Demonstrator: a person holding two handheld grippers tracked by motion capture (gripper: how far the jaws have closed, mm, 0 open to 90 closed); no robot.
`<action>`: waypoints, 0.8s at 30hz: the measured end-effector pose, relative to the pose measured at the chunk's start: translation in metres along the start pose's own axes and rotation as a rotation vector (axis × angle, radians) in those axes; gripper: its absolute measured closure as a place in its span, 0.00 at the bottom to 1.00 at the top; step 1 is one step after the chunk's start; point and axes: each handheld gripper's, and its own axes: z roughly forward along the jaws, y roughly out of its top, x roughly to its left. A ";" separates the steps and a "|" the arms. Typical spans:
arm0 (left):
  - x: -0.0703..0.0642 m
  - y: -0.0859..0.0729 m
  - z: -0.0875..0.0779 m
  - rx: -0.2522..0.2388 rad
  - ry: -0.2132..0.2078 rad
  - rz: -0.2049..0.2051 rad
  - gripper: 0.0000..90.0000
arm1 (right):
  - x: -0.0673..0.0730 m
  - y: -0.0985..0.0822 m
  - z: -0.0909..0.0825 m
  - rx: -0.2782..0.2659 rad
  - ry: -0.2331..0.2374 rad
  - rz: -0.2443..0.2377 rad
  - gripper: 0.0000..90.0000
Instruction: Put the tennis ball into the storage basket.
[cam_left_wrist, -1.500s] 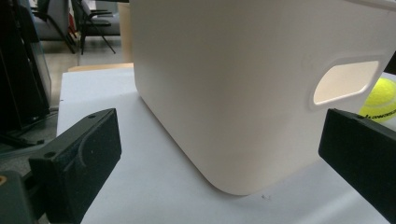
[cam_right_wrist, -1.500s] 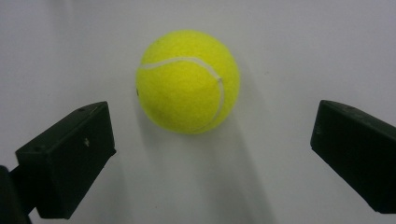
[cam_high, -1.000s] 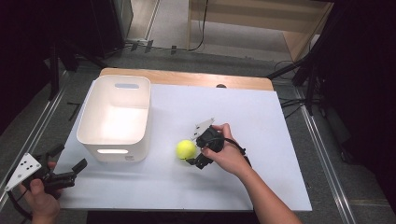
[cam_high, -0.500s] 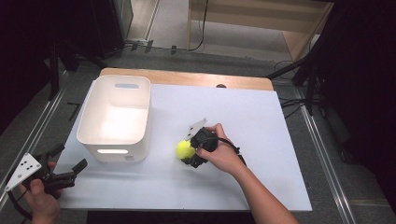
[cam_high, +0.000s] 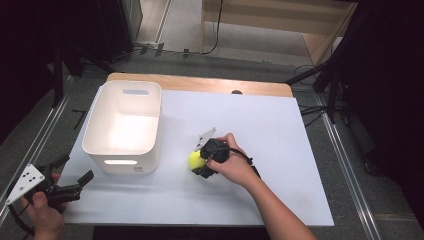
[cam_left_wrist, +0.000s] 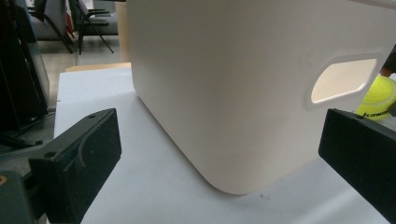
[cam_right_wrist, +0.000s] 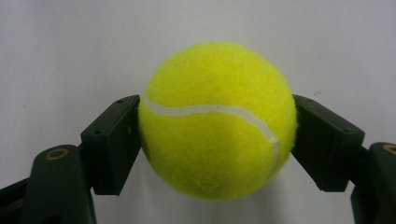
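A yellow tennis ball (cam_high: 195, 159) lies on the white tabletop (cam_high: 285, 130), right of a white bin (cam_high: 121, 150). My right gripper (cam_high: 199, 162) points left at the ball, and its jaws have just been closing with the ball between them. In the right gripper view both pads (cam_right_wrist: 114, 144) press the sides of the ball (cam_right_wrist: 217, 121). My left gripper (cam_high: 76, 169) hovers open at the table's near left corner, facing the bin's near wall (cam_left_wrist: 224, 84). Nothing sits between its fingers (cam_left_wrist: 79, 158). The ball (cam_left_wrist: 379, 95) peeks past the bin at the right.
The bin is open-topped with handle cut-outs, and its inside looks bare. A wooden strip (cam_high: 200, 83) runs along the table's far edge. Metal rails (cam_high: 345, 160) flank both sides. Bare white surface stretches right of the right hand.
The right gripper slid a little left onto the ball and its jaws closed from wide open onto the ball's sides. The left gripper kept still.
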 end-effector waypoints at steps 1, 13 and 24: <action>0.000 0.000 0.000 0.000 0.000 0.000 0.00 | -0.001 0.000 0.001 -0.002 -0.003 -0.005 0.23; 0.000 0.000 0.000 0.002 0.001 0.000 0.00 | 0.001 0.001 0.004 0.020 -0.021 0.023 0.26; 0.000 0.000 0.000 0.003 -0.001 0.000 0.00 | -0.001 0.002 -0.003 0.002 -0.041 0.002 0.27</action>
